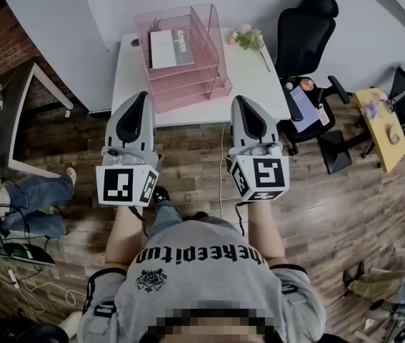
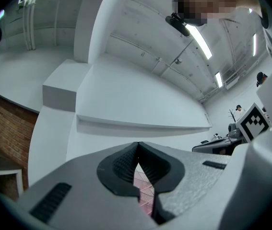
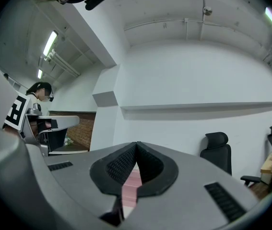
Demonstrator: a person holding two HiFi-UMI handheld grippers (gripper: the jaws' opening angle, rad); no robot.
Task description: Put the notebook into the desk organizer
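- White table: the pink desk organizer is seen standing toward its far side.
- Notebook: laid flat in the organizer's top tray, cover up. Its long axis runs front-to-back, away from the person. Placement is judged done.
- Left gripper, right gripper: jaws pressed together, nothing pinched, held short of the table. Nothing is judged left but pulling back.

Left grey plastic two-jaw gripper and right grey plastic two-jaw gripper, both closed, held out side by side.
They point forward, parallel and apart; each one's black ribbed pads meet at the tips with nothing between, and bare forearms extend behind them.
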